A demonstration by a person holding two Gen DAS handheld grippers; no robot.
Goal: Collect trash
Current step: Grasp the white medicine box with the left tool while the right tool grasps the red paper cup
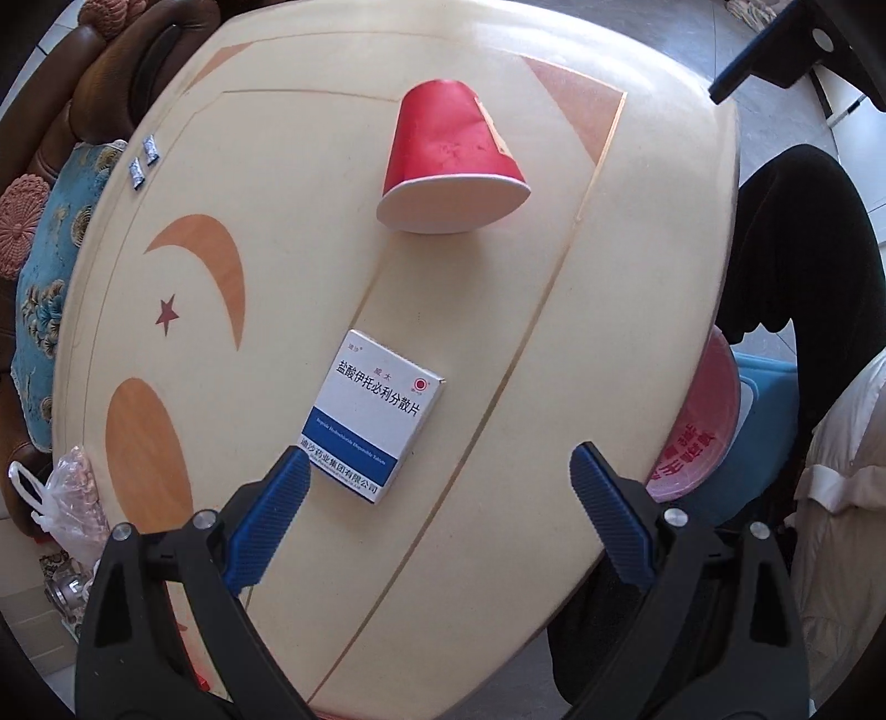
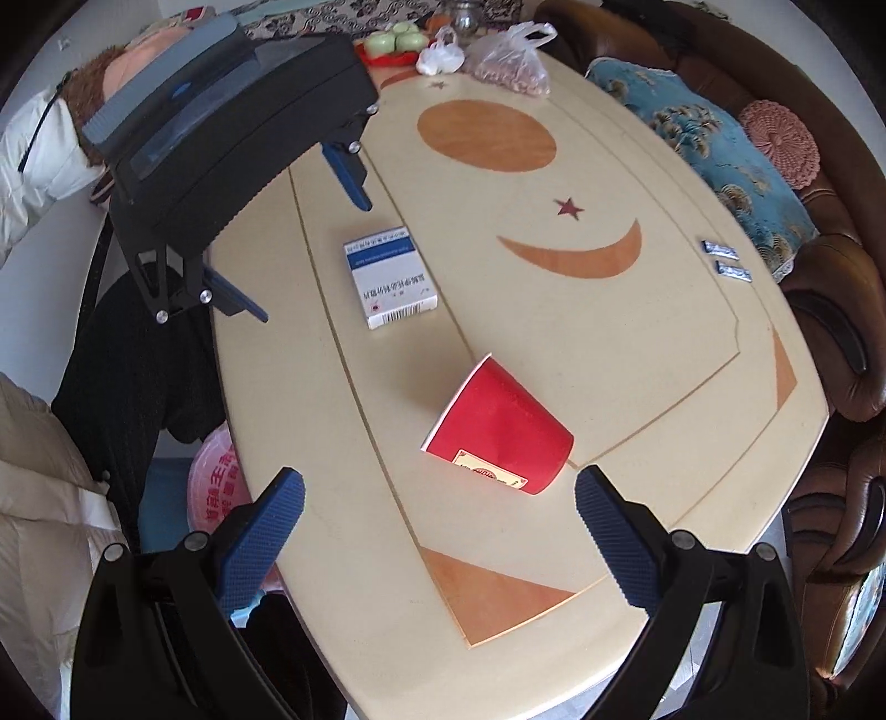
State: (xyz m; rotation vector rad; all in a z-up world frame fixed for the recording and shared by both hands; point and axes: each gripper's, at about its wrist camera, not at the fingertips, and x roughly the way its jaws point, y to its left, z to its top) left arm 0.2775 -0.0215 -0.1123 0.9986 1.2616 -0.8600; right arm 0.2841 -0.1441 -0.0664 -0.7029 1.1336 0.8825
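Note:
A red paper cup [image 1: 451, 158] lies on its side on the cream table [image 1: 310, 232]; it also shows in the right wrist view [image 2: 501, 426]. A white and blue medicine box [image 1: 374, 415] lies flat, also in the right wrist view [image 2: 387, 277]. Two small silver wrappers [image 1: 141, 160] lie near the table edge, also in the right wrist view [image 2: 728, 260]. My left gripper [image 1: 440, 476] is open and empty, hovering just short of the box. My right gripper [image 2: 440, 495] is open and empty, just short of the cup. The left gripper's body [image 2: 232, 133] shows in the right wrist view.
A bin lined with a pink bag [image 1: 700, 426] stands beside the table, also in the right wrist view [image 2: 219, 482]. A brown sofa with a blue cushion [image 2: 714, 144] borders the far side. Plastic bags [image 2: 509, 61] and a red dish of green fruit [image 2: 396, 47] sit at one end.

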